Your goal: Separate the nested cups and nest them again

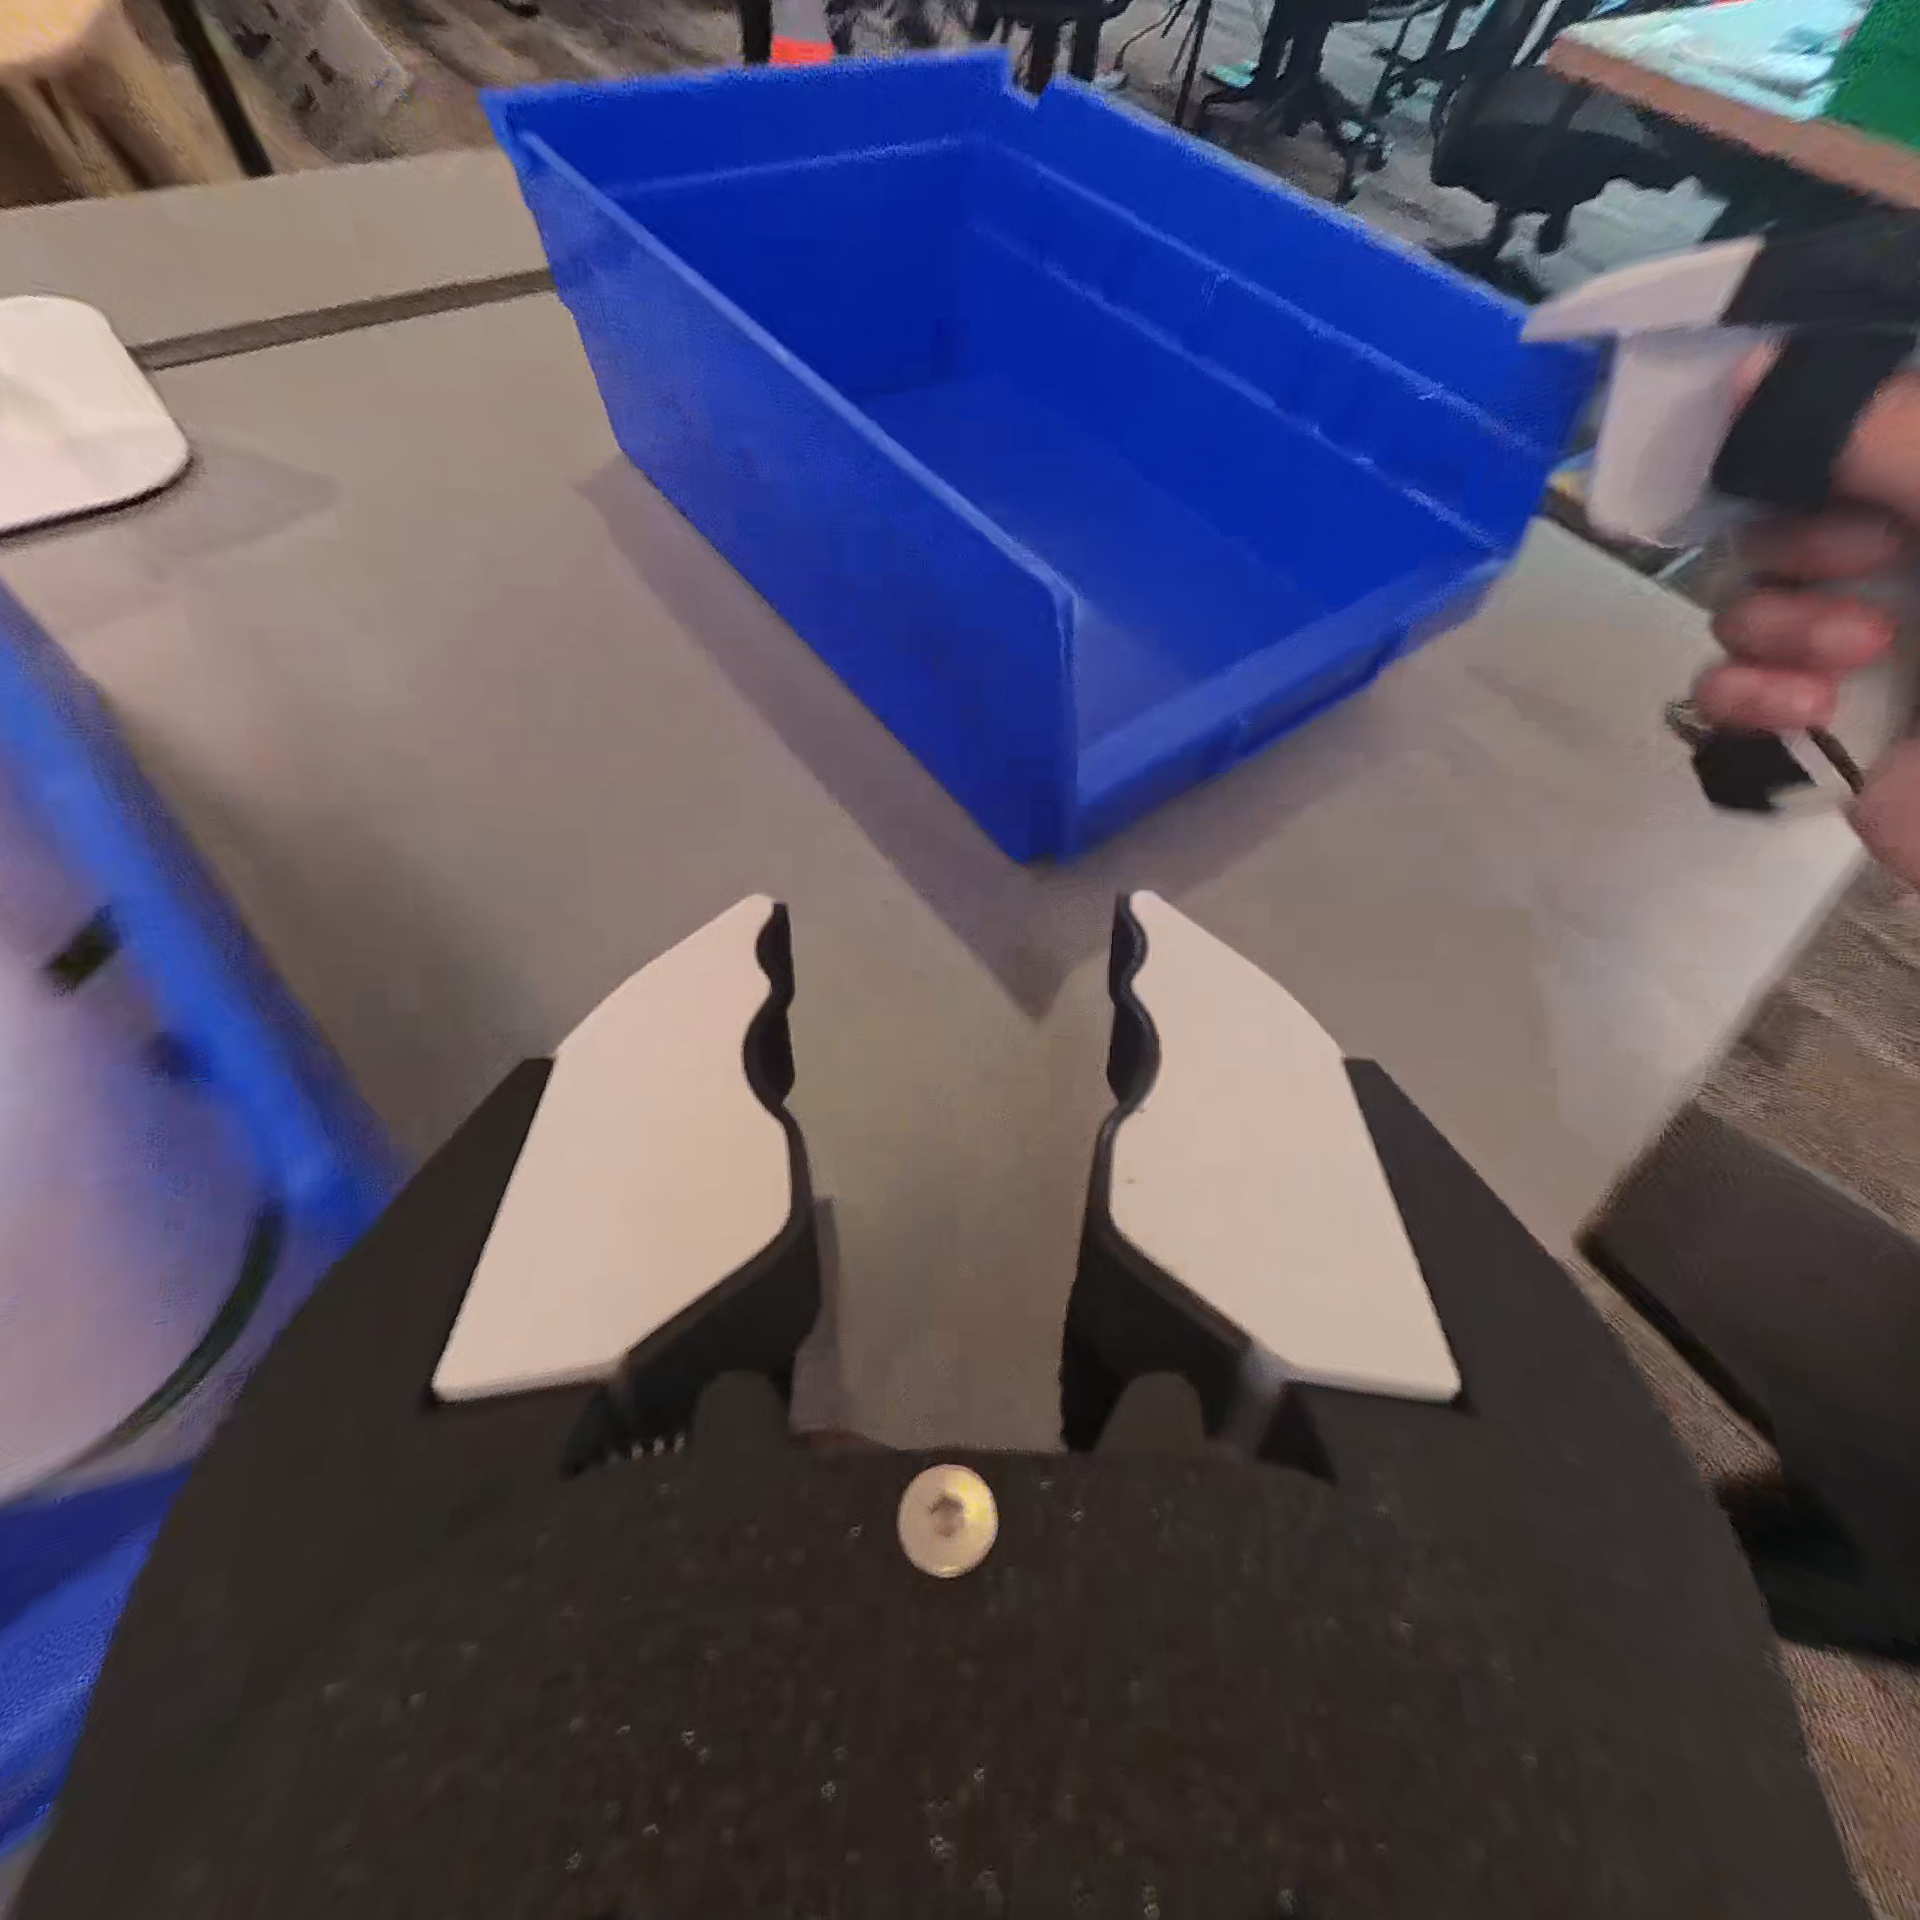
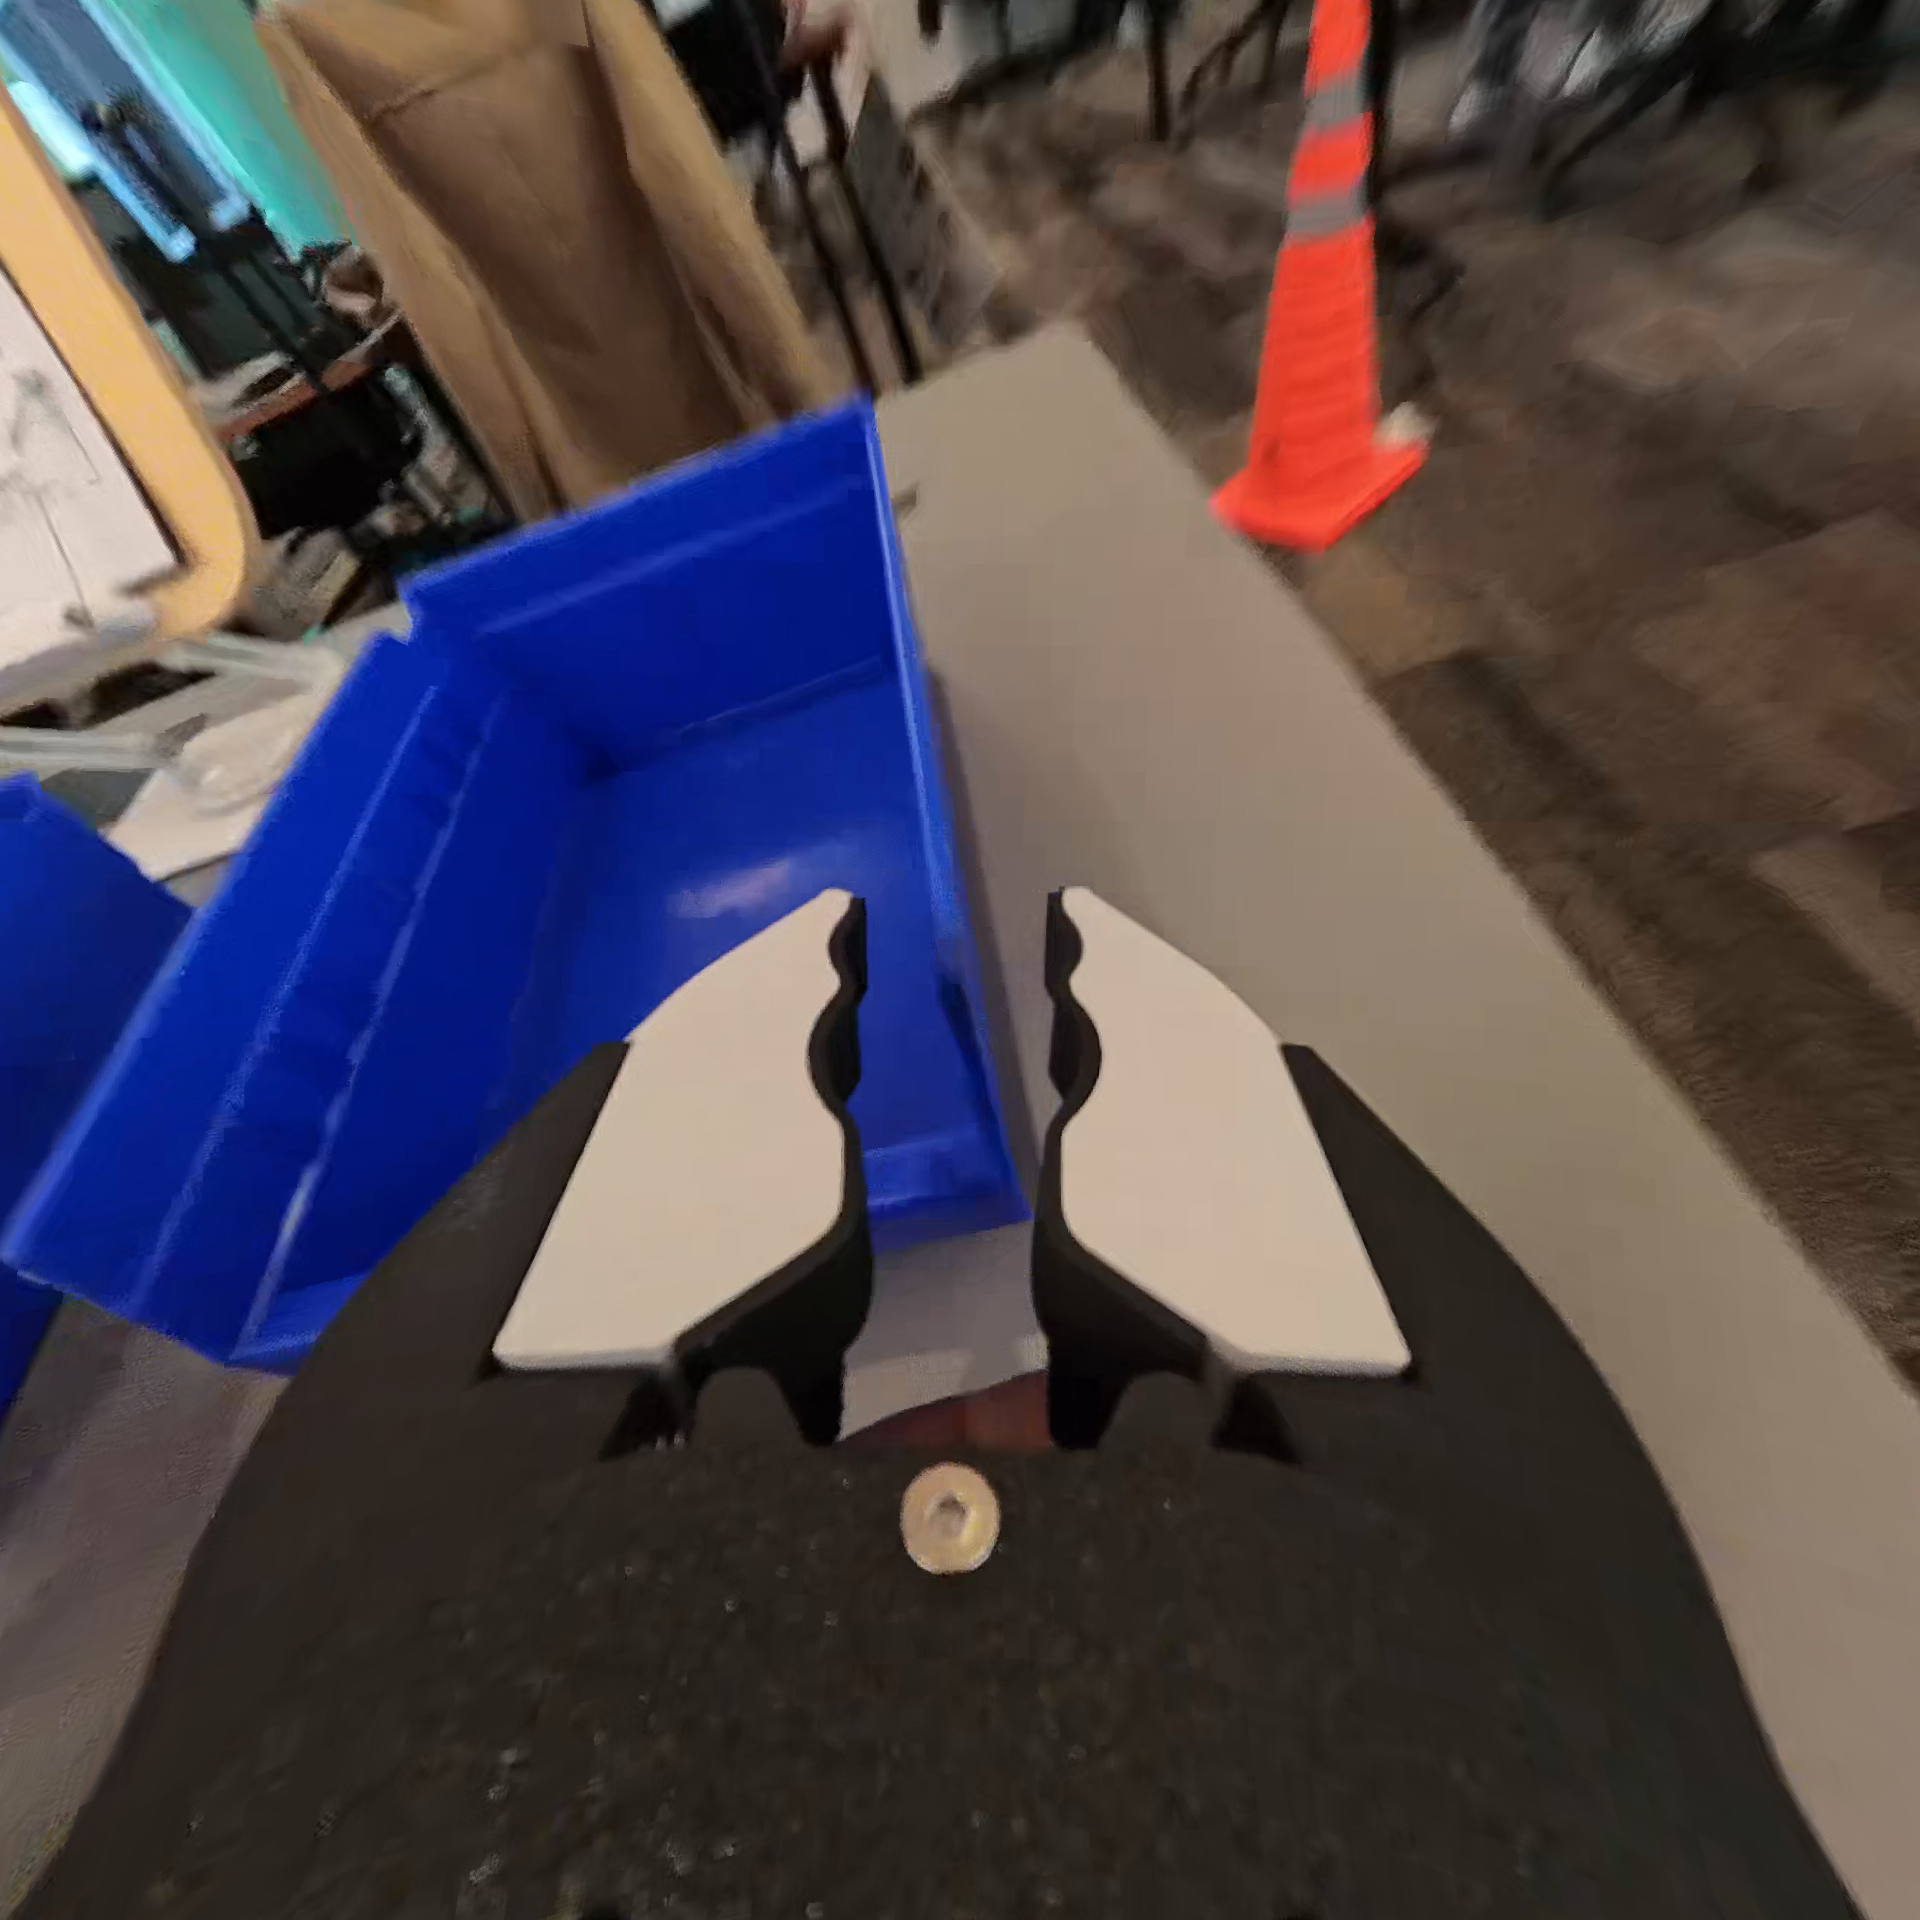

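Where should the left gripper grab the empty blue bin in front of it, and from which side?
Take the blue bin by its long left wall, coming from above with one finger inside and one outside. The rim is thin and straight, the bin is open-topped and empty, and the left gripper is open, probably wide enough to straddle it.

The left gripper is held above the grey table with its two fingers apart and nothing between them. Just past the fingertips sits a blue bin. Far off to its right, a hand holds the other gripper.
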### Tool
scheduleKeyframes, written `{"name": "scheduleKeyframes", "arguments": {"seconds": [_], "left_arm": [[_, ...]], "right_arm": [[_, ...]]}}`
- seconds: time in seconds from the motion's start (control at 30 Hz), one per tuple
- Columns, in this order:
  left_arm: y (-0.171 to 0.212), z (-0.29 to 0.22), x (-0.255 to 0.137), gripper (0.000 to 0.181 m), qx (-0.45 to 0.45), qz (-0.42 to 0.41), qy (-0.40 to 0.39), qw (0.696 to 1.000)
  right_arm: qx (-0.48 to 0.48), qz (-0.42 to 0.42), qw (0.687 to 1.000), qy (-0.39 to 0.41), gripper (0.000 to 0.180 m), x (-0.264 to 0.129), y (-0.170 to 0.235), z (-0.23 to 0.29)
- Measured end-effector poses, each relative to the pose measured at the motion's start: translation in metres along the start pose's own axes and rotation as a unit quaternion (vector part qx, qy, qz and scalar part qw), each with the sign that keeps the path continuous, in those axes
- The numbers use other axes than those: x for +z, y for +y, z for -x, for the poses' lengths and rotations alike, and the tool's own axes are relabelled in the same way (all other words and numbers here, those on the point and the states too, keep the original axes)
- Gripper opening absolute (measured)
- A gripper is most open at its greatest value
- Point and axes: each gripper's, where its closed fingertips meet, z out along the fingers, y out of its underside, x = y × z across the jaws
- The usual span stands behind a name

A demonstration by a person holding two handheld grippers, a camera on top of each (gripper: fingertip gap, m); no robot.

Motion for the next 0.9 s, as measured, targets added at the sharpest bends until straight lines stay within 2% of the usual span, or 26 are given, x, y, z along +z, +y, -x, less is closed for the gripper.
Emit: {"name": "scheduleKeyframes", "arguments": {"seconds": [0.1,0.2,0.3,0.4,0.47,0.53,0.67,0.73,0.8,0.9], "left_arm": [[0.006,0.012,-0.073,0.057,0.021,-0.038,0.024,0.999],[0.016,0.044,-0.141,0.05,0.006,-0.08,0.038,0.996],[0.033,0.123,-0.188,0.047,-0.068,-0.116,-0.041,0.99],[0.057,0.202,-0.212,0.051,-0.116,-0.113,-0.159,0.974],[0.063,0.232,-0.218,0.05,-0.126,-0.106,-0.21,0.964],[0.063,0.241,-0.209,0.049,-0.122,-0.088,-0.21,0.966],[0.064,0.252,-0.184,0.048,-0.106,-0.054,-0.214,0.969],[0.067,0.251,-0.174,0.035,-0.102,-0.038,-0.213,0.971],[0.067,0.24,-0.166,0.009,-0.094,-0.038,-0.192,0.976],[0.066,0.242,-0.165,0.006,-0.043,-0.018,-0.246,0.968]], "right_arm": [[-0.046,-0.091,0.995,-0.022,0.032,-0.044,-0.043,0.05],[-0.066,-0.132,0.98,-0.134,0.033,-0.078,-0.04,0.151],[-0.092,-0.072,0.959,-0.258,0.033,-0.087,0.036,0.263],[-0.13,-0.01,0.956,-0.264,0.032,-0.072,0.115,0.318],[-0.167,0.009,0.957,-0.237,0.033,-0.06,0.141,0.328],[-0.185,0.022,0.96,-0.209,0.033,-0.05,0.151,0.327],[-0.176,0.053,0.962,-0.204,0.029,-0.03,0.156,0.33],[-0.173,0.069,0.961,-0.206,0.022,-0.019,0.158,0.333],[-0.165,0.074,0.96,-0.216,0.01,-0.013,0.159,0.338],[-0.166,0.052,0.968,-0.181,0.006,-0.008,0.155,0.339]]}}
